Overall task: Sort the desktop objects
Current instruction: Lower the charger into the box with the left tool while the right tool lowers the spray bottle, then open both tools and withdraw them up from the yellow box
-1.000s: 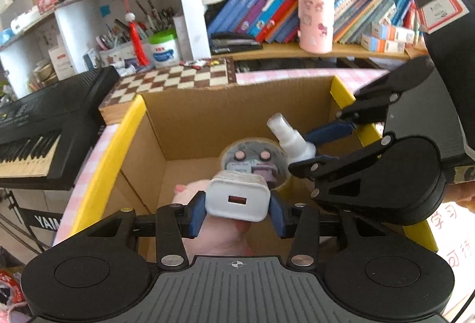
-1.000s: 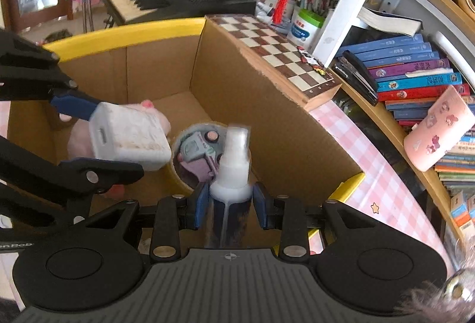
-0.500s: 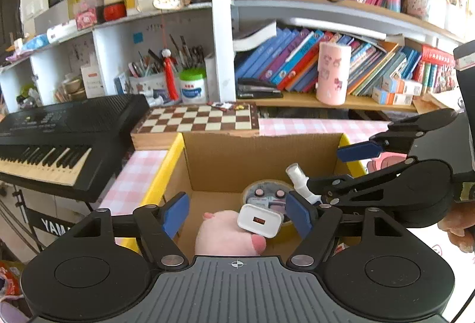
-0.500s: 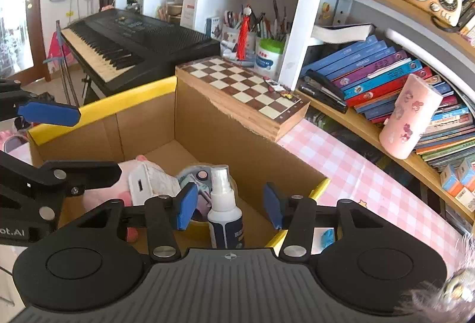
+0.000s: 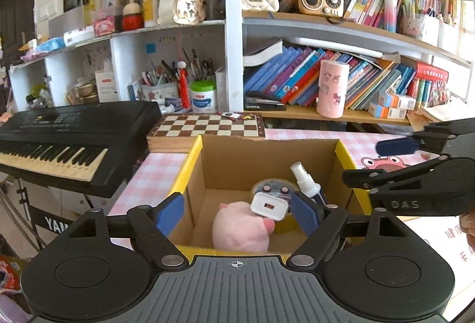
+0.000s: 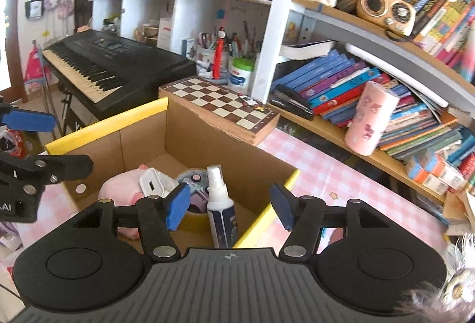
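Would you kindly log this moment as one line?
left gripper: opening, empty | right gripper: opening, empty | charger, spray bottle: in box

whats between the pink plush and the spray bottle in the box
The white charger lies on the pink plush, and a round tape roll sits between it and the spray bottle, clearest in the right wrist view.

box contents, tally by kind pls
In the cardboard box:
pink plush toy: 1
white charger: 1
spray bottle: 1
round item under the charger, partly hidden, can't tell what it is: 1
Total: 4
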`<move>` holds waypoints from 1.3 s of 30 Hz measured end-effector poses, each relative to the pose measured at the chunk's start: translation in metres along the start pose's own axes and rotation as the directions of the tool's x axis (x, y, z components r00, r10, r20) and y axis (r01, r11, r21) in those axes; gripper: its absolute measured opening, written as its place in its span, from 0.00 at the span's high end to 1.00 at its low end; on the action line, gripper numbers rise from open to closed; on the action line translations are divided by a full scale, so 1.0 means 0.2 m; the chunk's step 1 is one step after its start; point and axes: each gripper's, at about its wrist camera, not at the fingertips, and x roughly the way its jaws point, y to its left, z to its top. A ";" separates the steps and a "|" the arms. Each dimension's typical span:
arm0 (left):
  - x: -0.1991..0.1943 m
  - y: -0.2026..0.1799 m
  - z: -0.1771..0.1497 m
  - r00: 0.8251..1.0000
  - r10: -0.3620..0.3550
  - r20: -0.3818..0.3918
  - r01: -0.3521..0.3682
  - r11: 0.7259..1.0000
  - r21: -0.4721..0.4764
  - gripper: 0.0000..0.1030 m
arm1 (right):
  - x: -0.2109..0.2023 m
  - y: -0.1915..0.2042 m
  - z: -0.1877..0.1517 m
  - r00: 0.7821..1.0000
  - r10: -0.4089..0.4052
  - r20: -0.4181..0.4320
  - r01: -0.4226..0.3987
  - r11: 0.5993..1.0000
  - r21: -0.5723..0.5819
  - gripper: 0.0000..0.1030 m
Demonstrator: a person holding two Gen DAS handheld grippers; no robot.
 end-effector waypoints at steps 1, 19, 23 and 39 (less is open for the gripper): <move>-0.03 0.01 -0.01 1.000 -0.001 0.004 0.001 1.000 0.000 0.20 | -0.02 0.01 -0.01 1.000 -0.009 0.001 0.009 1.000 0.004 0.44; -0.36 0.14 -0.20 1.000 0.023 0.017 -0.023 1.000 0.002 0.08 | -0.44 0.25 -0.22 0.994 -0.112 0.006 0.111 0.987 0.113 0.37; -0.42 0.17 -0.24 0.999 0.035 0.013 -0.035 0.999 -0.010 0.08 | -0.50 0.31 -0.27 0.993 -0.115 -0.008 0.115 0.985 0.127 0.36; -0.60 0.21 -0.43 0.999 0.024 -0.036 -0.026 0.998 -0.057 0.07 | -0.65 0.49 -0.47 0.991 -0.118 -0.066 0.129 0.972 0.198 0.35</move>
